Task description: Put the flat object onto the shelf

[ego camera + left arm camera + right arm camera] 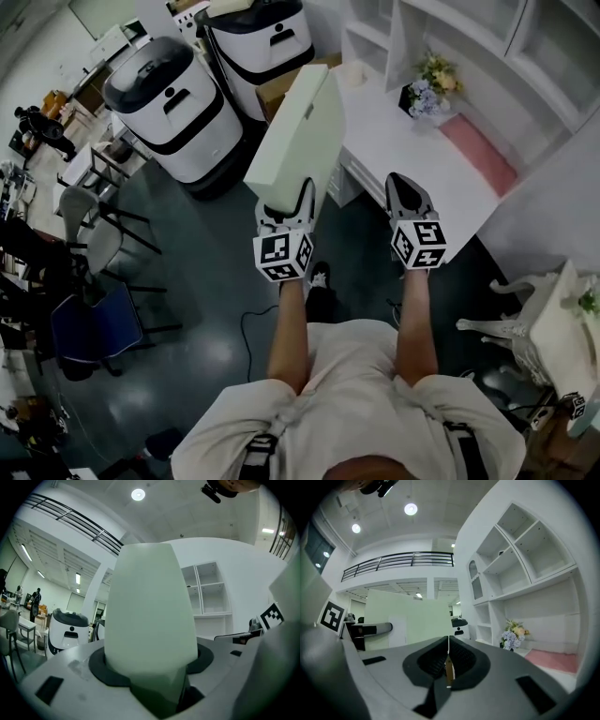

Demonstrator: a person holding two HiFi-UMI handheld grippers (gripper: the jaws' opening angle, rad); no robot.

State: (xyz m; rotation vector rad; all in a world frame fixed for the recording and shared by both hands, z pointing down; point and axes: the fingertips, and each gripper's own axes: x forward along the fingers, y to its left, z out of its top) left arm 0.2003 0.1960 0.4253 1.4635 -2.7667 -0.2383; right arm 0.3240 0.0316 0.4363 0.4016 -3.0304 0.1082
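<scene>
shelf (pixel 525 37): white, open compartments, rising behind the counter's far edge.
counter (pixel 394 141): white; pink mat (pixel 478 152) along its right edge, flowers (pixel 429 84) at the far edge.
flat object (pixel 298 131): pale panel, standing on end in the air at the counter's left edge, not on the shelf.
left gripper (pixel 286 199): jaws clamped on the panel's lower end.
right gripper (pixel 397 180): jaws pressed together, holding nothing, off the counter's near edge.
</scene>
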